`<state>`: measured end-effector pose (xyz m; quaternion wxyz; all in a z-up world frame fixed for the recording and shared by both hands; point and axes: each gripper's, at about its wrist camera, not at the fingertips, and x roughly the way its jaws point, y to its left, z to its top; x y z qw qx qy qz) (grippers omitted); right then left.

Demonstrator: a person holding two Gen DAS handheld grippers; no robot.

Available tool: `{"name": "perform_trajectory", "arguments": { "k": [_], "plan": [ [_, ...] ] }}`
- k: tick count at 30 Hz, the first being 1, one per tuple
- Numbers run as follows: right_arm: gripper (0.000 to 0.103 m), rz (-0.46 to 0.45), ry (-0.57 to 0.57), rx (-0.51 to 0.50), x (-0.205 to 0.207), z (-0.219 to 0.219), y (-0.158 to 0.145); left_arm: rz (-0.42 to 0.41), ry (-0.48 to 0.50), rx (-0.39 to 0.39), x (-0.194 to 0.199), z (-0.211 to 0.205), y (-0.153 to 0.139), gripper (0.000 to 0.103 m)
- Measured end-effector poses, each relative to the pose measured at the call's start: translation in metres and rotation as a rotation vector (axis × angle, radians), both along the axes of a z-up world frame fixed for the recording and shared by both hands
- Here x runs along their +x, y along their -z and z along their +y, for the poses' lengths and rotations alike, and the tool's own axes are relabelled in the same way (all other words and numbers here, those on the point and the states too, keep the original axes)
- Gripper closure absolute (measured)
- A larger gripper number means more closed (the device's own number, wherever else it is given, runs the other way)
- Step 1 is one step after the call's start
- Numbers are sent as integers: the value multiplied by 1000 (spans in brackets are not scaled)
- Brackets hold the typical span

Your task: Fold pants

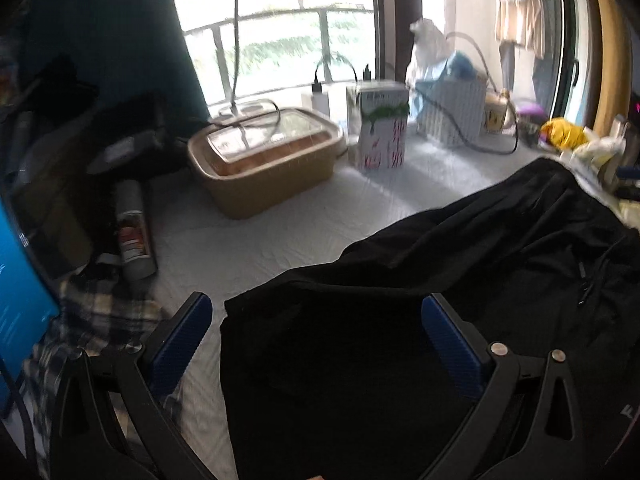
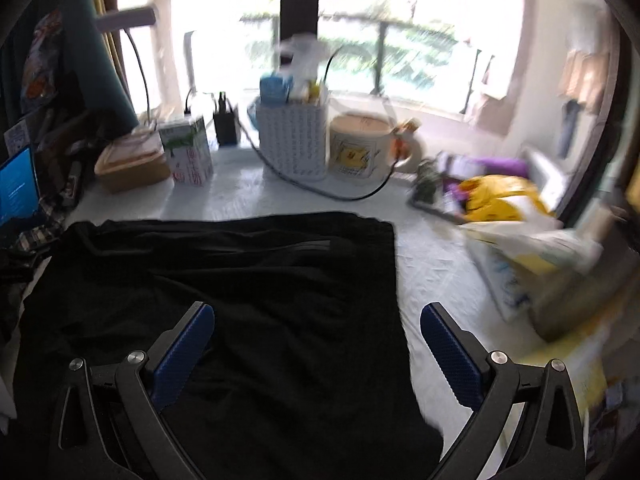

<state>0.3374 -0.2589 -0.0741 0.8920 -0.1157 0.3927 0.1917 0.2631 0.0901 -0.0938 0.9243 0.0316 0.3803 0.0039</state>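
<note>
pants (image 2: 224,280) are spread dark and flat on the white-covered table (image 1: 280,232), directly ahead of and beneath both grippers, the long axis seemingly running left to right (blur makes this uncertain). the left gripper (image 1: 316,344) is held wide open over the left edge, the right gripper (image 2: 316,344) likewise spread over the right edge; nothing is grasped by either.

Tan lidded container (image 1: 264,160), spray can (image 1: 134,232), white basket (image 2: 294,140), yellow-print mug (image 2: 360,148), laptop screen (image 2: 18,186)
</note>
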Motion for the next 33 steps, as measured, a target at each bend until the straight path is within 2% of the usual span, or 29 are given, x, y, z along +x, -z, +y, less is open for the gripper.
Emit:
{"name": "perform_trajectory", "arguments": {
  "k": [3,5,8,11,13,15,16,17,18,19,20,23,24,28,33],
  "plan": [
    [0,22,-6,-14,35,-5,2,53,14,14,15,4,13,0],
    [0,77,-15,1,63,-12,7,87,19,17,21,5,19,0],
    [1,147,-19,21,94,-20,17,153,14,36,37,5,33,10],
    [6,165,-21,0,118,-20,26,165,13,-20,43,12,35,12],
    [9,172,-24,-17,128,-16,33,163,10,-60,48,18,34,19],
    [23,193,-35,-21,135,-10,41,143,2,-68,51,22,32,43],
    [27,200,-46,-20,136,-7,44,134,3,-73,53,23,30,51],
    [41,211,-68,-20,136,-1,48,133,22,-99,56,23,29,73],
    [53,213,-77,-30,137,4,52,128,38,-117,59,23,29,85],
    [56,202,-76,-50,135,8,53,128,47,-114,61,20,28,89],
    [65,175,-72,-82,133,11,53,124,54,-100,61,17,28,96],
    [75,76,-63,-129,122,19,43,98,61,-52,62,10,25,99],
    [100,30,-50,-157,119,21,38,88,60,-49,63,10,24,99],
    [99,-118,12,-194,113,23,17,38,61,-31,79,10,14,99],
    [99,-228,92,-259,126,28,6,-70,63,22,114,-1,-14,99]
  ]
}}
